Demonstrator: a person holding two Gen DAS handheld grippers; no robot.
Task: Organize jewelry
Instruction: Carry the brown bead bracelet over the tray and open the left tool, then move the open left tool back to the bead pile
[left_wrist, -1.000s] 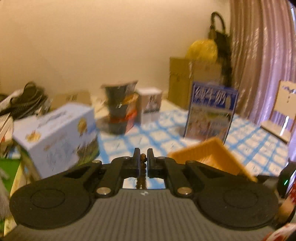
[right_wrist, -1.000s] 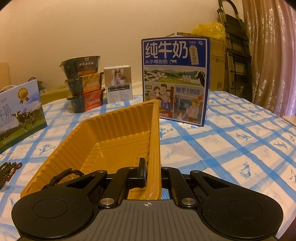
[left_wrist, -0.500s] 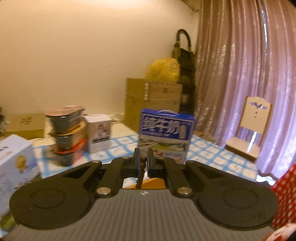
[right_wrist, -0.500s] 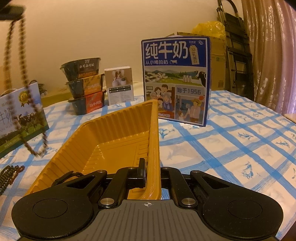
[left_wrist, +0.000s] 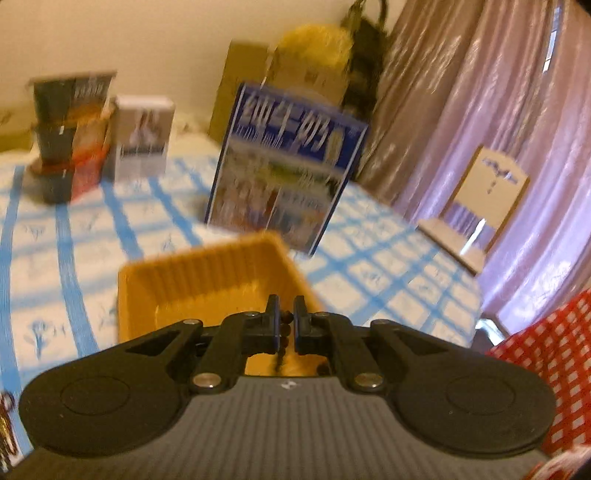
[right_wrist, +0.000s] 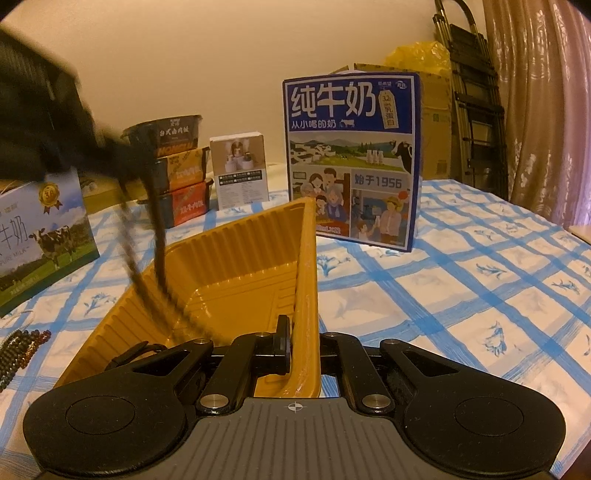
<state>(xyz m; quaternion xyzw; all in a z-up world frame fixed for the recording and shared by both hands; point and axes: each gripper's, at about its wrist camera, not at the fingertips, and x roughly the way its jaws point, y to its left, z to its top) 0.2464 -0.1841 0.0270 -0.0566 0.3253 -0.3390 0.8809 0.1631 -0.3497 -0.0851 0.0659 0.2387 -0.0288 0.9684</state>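
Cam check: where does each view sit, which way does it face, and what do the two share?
Left wrist: on the left tool, angled down over the yellow tray; its own fingers pinch a dark bead strand; blurred.
Right wrist: on the right tool, low at the tablecloth, clamped on the tray's right wall; the left tool shows blurred at upper left.
Shared: tray, bead strand, blue milk carton, stacked bowls.

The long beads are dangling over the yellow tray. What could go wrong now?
1. The bead necklace hangs in a long loop from the left tongs. Its bottom is in the yellow tray, but the upper part leans past the left wall, so letting go now might leave some draped over the edge.
2. The right tongs pinch only the tray's thin right wall, so a bump might tip the tray.
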